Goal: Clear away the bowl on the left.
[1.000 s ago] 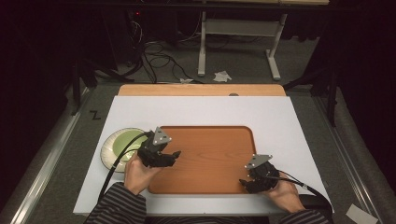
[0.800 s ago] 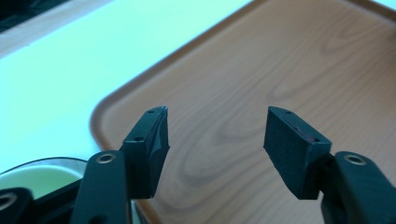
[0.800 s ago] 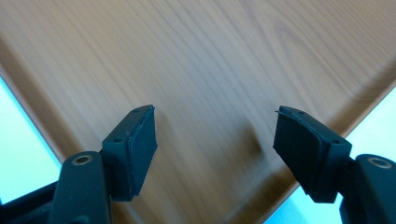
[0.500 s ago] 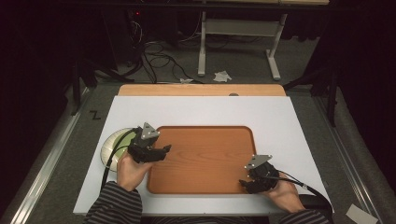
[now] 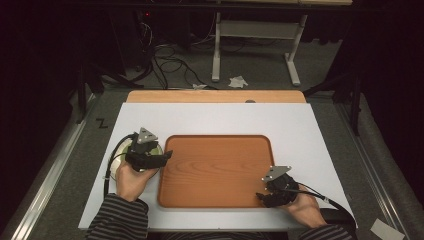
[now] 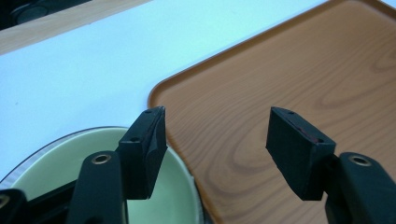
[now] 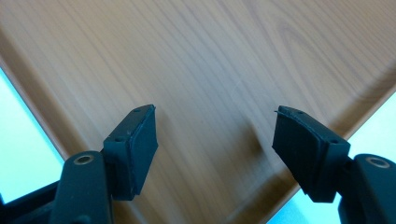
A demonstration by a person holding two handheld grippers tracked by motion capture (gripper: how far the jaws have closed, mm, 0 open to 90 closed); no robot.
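At tray (image 5: 215, 172) left rim, left tool (image 6: 212, 149) agape, over plate (image 6: 56, 158)

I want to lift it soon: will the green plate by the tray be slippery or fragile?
The green plate looks glossy, so probably slippery between the jaws. It seems rigid, perhaps ceramic or plastic; I cannot tell. Lying flat, it will likely slide rather than tip.

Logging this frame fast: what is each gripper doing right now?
Left gripper: open, empty, over the green plate and tray edge.
Right gripper: open, empty, above the tray.
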